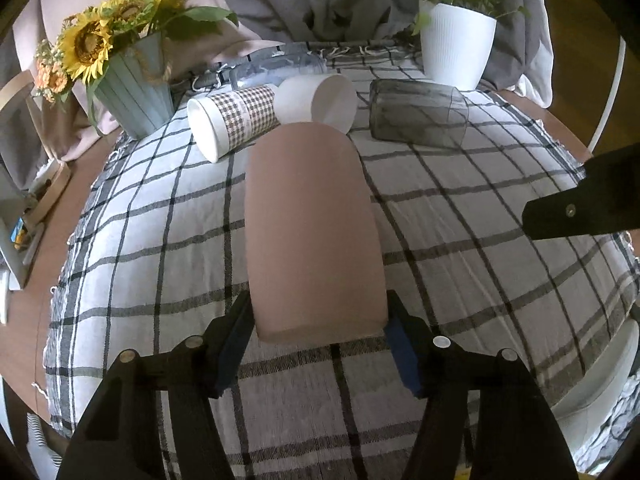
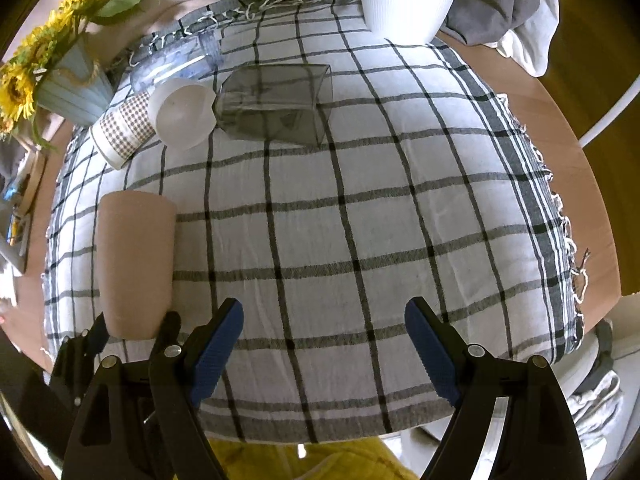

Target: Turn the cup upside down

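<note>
A tall matte pink cup (image 1: pixel 314 232) stands on the checked cloth (image 1: pixel 460 240), its wide end up and its narrow end down between the fingers. My left gripper (image 1: pixel 320 320) is shut on the pink cup near its lower end. In the right wrist view the pink cup (image 2: pixel 136 260) is at the left, with the left gripper's black fingers (image 2: pixel 96 332) at its base. My right gripper (image 2: pixel 324 320) is open and empty above the cloth's near edge; its black body (image 1: pixel 584 208) shows at the right of the left wrist view.
Several cups lie on their sides at the back: a houndstooth paper cup (image 1: pixel 232 120), a white cup (image 1: pixel 316 98), a smoky grey square glass (image 1: pixel 418 114), a clear bluish glass (image 2: pixel 176 64). A sunflower pot (image 1: pixel 132 84) stands back left, a white plant pot (image 1: pixel 456 46) back right.
</note>
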### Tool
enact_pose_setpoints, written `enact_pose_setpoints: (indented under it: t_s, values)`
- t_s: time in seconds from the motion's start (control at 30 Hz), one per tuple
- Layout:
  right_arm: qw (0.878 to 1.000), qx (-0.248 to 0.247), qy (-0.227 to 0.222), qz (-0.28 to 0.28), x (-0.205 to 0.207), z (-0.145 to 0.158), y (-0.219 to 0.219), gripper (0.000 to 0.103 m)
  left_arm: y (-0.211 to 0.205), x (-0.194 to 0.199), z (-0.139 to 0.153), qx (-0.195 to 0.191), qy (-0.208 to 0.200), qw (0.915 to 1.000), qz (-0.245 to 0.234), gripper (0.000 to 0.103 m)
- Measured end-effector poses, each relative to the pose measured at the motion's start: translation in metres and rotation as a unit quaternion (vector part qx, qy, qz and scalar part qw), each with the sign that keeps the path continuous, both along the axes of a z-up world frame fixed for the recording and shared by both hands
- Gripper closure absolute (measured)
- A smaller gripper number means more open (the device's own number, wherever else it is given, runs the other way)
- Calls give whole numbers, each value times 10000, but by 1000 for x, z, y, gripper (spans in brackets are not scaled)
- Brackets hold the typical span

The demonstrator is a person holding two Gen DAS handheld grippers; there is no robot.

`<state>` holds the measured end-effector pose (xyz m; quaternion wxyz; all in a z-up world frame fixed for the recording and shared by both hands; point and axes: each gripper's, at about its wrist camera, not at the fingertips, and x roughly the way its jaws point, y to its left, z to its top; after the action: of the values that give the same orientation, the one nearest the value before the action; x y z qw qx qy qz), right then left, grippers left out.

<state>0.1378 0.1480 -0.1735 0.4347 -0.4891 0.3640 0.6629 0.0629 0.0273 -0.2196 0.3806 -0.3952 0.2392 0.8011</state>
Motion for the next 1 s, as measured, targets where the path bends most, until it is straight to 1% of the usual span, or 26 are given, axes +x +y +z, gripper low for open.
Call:
enact_pose_setpoints:
  t_s: [0.17, 0.4, 0.67, 0.8, 1.0]
  values:
    - [10000, 16, 57, 12, -1, 2, 0, 20, -3, 2, 14, 87, 99, 9999, -58, 41]
    - [9997, 135, 190, 42, -3, 11, 3, 20, 1, -3, 34, 315, 180, 9993, -57, 41]
    - [9993, 225, 289, -31, 0, 17, 8, 20, 11, -11, 43, 472, 293, 9984, -46, 41]
    - [9992, 234, 318, -91, 1, 18, 11, 20, 16, -21, 47, 599, 267, 9978, 15, 41]
    - [9988, 303, 357, -160, 1, 22, 15, 20, 24, -31, 50, 686, 270, 9973, 72, 42]
